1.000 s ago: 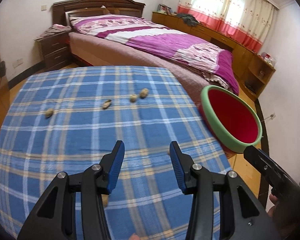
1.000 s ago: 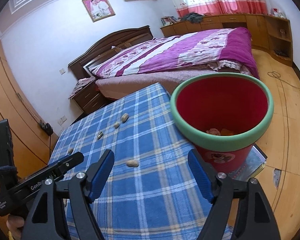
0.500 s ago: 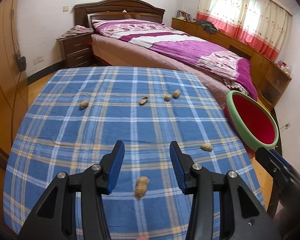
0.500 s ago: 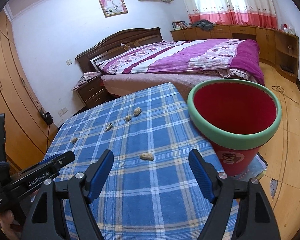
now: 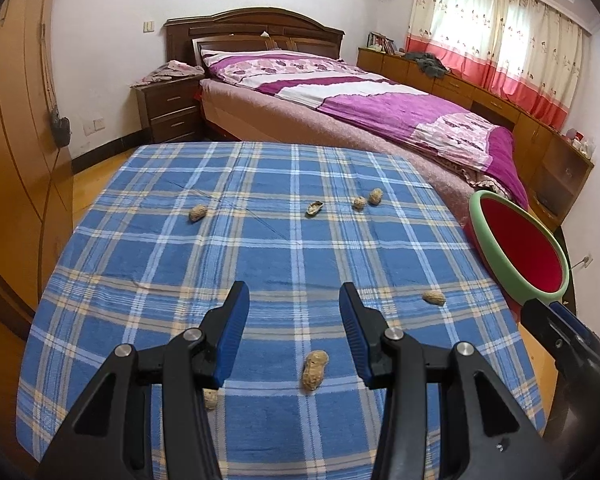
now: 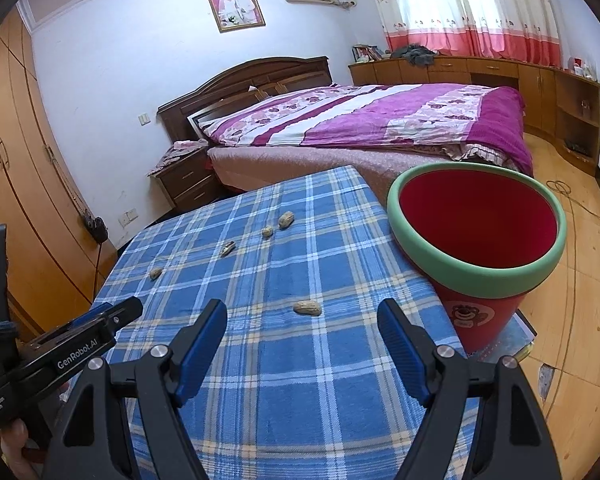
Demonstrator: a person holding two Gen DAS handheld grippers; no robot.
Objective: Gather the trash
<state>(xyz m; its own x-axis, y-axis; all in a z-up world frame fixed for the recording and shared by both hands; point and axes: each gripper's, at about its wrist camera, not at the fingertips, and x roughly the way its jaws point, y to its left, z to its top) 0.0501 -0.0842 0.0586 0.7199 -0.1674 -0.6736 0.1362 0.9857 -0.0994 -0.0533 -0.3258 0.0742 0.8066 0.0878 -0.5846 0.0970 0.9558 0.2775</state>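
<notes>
Left black two-finger gripper with blue ribbed pads (image 5: pixel 293 312) points forward and downward, its jaws parted with nothing between the pads (its body also shows at the lower left of the right wrist view). Right black two-finger gripper with blue ribbed pads (image 6: pixel 302 328) likewise tilts downward, jaws set wider and gripping nothing. A fingertip of the person's left hand (image 6: pixel 14 446) wraps the handle.

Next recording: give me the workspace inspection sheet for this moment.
Surface: table under a blue plaid cloth.
Job's things: peanuts scattered on the cloth, one lying between the left gripper's fingers; red bin with green rim beside the table edge.
Clutter: nothing seen.
Grippers: left gripper open, empty; right gripper open wider, empty.
Cables: cord on the floor.
Surroundings: bed, nightstand, wardrobe.
</notes>
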